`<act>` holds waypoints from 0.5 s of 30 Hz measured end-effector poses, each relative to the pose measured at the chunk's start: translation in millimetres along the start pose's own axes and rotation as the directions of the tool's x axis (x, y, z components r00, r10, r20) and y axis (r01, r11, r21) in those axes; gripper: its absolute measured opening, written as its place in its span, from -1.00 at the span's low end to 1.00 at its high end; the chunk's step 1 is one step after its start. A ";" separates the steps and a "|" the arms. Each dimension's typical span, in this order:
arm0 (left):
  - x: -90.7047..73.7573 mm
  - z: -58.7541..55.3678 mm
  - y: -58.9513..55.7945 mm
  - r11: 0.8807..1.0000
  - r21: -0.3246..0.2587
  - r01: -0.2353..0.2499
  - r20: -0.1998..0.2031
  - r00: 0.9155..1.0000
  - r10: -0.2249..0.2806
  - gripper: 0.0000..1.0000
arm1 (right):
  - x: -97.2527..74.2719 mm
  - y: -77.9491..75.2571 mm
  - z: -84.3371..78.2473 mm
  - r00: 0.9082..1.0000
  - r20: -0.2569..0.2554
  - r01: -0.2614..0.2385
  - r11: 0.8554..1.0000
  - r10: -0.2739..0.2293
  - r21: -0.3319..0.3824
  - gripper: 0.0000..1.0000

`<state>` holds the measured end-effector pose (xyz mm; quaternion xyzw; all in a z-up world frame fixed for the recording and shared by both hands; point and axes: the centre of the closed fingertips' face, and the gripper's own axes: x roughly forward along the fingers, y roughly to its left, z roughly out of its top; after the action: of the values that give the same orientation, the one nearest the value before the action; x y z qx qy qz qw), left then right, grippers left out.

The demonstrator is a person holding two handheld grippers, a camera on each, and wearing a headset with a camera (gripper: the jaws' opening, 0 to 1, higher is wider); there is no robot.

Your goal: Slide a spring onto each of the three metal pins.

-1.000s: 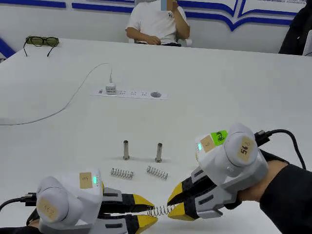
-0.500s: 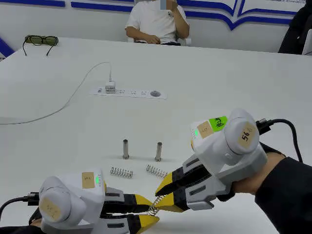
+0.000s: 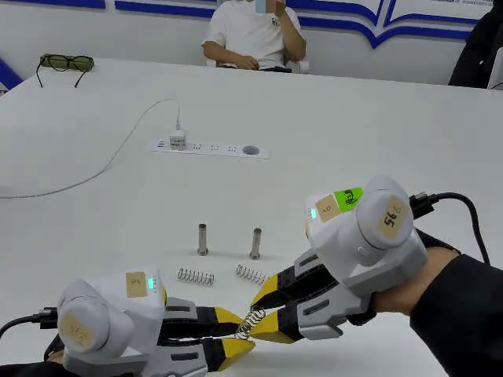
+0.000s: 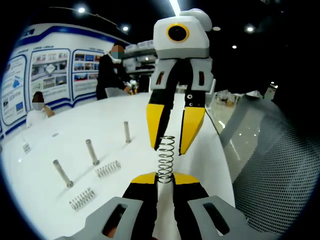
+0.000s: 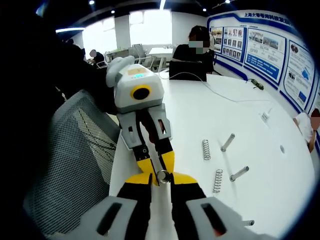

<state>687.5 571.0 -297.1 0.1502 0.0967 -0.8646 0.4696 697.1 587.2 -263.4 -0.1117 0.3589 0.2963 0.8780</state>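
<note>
Yellow tips nose to nose over the white table (image 3: 377, 133)! Head view first: catches the left gripper (image 3: 245, 338) clenched on one end of the spring (image 3: 253, 321), the right gripper (image 3: 258, 314) nipping the other end. Spots two pins (image 3: 203, 239) upright behind, two loose springs (image 3: 196, 276) flat before them. Over to the left gripper view: shows the spring rising straight from the closed jaws, three pins standing in a row off left. Right gripper view: meets the spring end-on, a ring squeezed between the tips.
</note>
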 end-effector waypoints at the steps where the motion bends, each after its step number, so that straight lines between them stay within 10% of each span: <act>1: 0.1 -0.1 -0.1 1.000 0.000 0.001 0.001 1.000 -0.001 -0.79 | 0.0 -0.9 0.5 1.000 0.003 0.004 1.000 -0.004 -0.002 -0.71; 15: -1.2 -2.0 4.0 1.000 -0.005 -0.021 -0.007 1.000 0.021 -0.65 | -5.7 -6.2 4.2 1.000 0.016 0.021 1.000 -0.022 0.019 -0.77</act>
<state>691.8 570.4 -298.7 0.1531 0.0990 -0.8588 0.4787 699.9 581.5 -256.6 -0.1047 0.3533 0.2843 0.8851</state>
